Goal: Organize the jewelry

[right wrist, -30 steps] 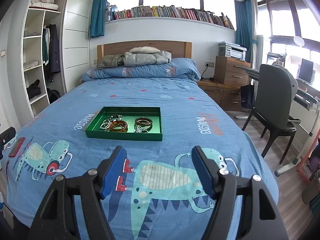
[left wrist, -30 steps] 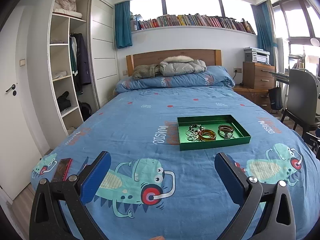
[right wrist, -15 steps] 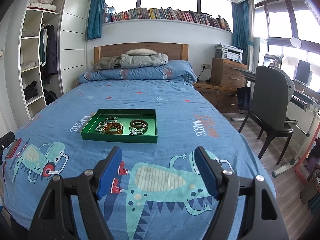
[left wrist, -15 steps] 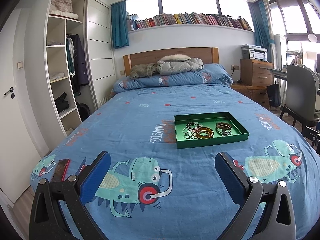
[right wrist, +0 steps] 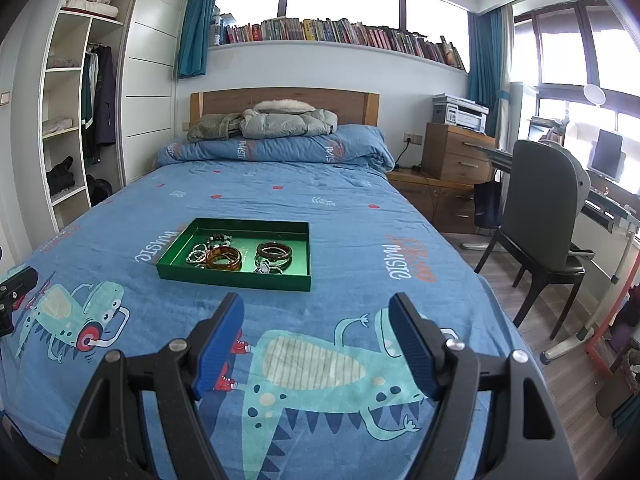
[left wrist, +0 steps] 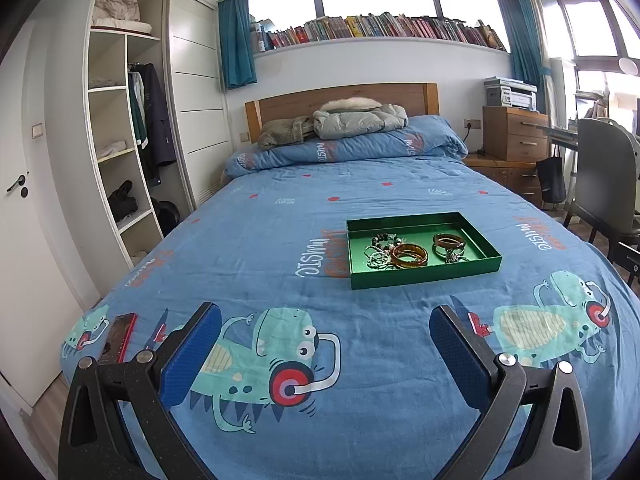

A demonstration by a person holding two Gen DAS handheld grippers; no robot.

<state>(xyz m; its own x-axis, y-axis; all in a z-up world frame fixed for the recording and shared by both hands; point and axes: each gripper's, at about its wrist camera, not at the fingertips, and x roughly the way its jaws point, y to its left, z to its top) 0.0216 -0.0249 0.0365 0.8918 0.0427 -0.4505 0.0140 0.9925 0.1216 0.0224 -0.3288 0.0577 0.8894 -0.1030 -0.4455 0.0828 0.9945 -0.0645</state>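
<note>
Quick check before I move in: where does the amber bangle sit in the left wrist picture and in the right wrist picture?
Left wrist: the glossy amber bangle lies right of centre, mid-height, in the flat green cardboard tray.
Right wrist: the bangle lies left of centre, mid-height, in the tray's near half.
Shared landmark: the darker brown bangle lies just to its right in both.
</note>
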